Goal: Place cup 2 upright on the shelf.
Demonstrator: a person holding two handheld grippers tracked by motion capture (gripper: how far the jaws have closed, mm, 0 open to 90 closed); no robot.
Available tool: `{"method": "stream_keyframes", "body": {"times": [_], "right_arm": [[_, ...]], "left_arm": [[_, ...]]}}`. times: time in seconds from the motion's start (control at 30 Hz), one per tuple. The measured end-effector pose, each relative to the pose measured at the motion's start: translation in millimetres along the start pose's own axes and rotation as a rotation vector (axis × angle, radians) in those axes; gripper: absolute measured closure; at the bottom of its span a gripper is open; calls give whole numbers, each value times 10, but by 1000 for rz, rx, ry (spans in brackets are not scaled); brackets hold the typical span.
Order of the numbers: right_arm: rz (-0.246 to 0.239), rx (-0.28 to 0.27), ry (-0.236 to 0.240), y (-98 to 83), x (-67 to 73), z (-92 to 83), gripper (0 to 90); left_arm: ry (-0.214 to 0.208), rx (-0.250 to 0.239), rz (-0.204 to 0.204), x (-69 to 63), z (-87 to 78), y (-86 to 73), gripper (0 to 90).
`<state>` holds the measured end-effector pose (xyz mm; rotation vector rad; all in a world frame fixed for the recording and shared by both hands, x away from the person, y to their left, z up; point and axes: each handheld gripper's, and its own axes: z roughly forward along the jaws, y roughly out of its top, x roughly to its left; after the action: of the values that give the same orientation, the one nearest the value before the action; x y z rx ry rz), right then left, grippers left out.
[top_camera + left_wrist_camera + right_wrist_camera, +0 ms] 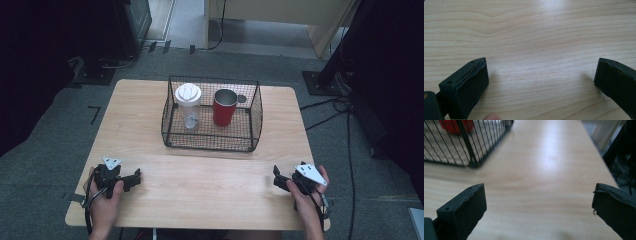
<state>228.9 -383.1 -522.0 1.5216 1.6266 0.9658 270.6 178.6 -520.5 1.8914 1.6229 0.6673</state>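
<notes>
Two hand-held grippers are resting low over the tabletop: the left hand-held gripper is sitting near the front left corner, the right hand-held gripper near the front right corner, well apart from each other. Both are standing with jaws spread wide, gripping nothing, bare wood lying between them. One black wire basket is occupying the middle toward the far edge, holding one red cup and one clear lidded cup, both standing upright, side by side.
</notes>
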Motion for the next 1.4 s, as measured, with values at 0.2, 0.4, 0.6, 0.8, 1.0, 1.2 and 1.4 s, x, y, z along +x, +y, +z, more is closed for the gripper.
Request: {"method": "stream_keyframes", "body": {"times": [0.2,0.4,0.6,0.8,1.0,1.2,1.4], "right_arm": [[12,84,-37,-20,-91,-5,0],[-52,227,-78,-53,-139,27,0],[3,258,-12,-86,-247,-15,0],[20,273,18,-115,-294,-60,0],[27,273,11,-121,-296,-70,0],[31,272,0,-127,-309,-80,0],[41,272,-9,-127,-311,-80,0]], "left_arm": [[0,0,0,0,0,0,0],[0,0,0,0,0,0,0],[0,0,0,0,0,-1,0],[-2,-1,0,-15,-5,-7,0],[-3,-1,0,-15,-5,-7,0],[-3,-1,-1,-15,-5,-7,0],[-3,-1,-1,-15,-5,-7,0]]}}
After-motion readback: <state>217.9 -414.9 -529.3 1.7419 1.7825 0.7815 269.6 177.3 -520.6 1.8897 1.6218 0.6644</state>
